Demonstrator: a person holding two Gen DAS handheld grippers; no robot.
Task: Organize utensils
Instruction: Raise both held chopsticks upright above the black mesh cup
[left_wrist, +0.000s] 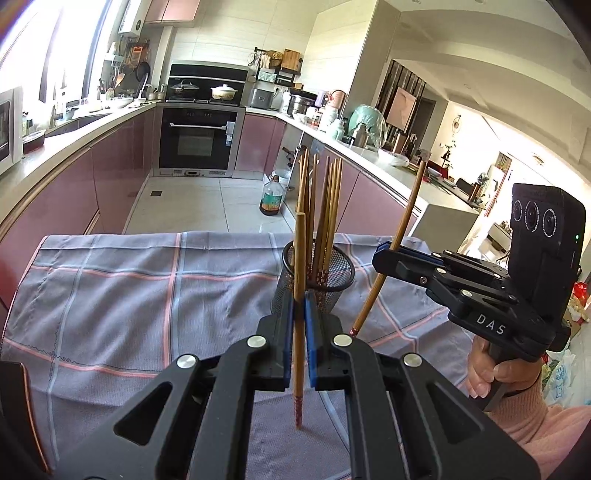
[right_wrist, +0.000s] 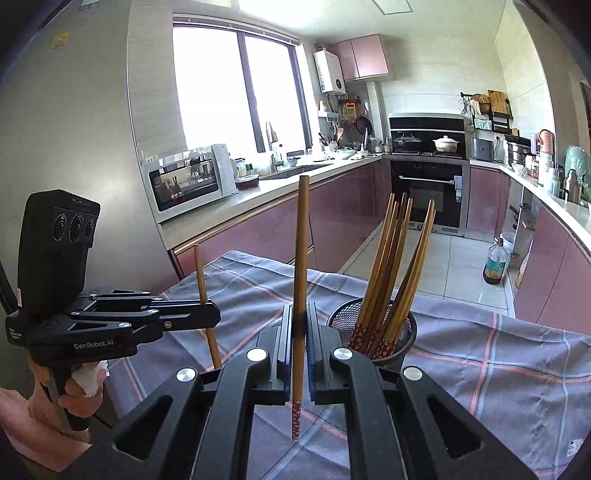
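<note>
A black mesh cup stands on the checked cloth and holds several wooden chopsticks; it also shows in the right wrist view. My left gripper is shut on one upright chopstick, just in front of the cup. My right gripper is shut on another upright chopstick, left of the cup. In the left wrist view the right gripper holds its chopstick tilted, to the right of the cup. The left gripper with its chopstick shows at the left of the right wrist view.
The grey and pink checked cloth covers the table. Beyond the table's far edge lies the kitchen floor with an oil bottle. Counters and an oven line the room.
</note>
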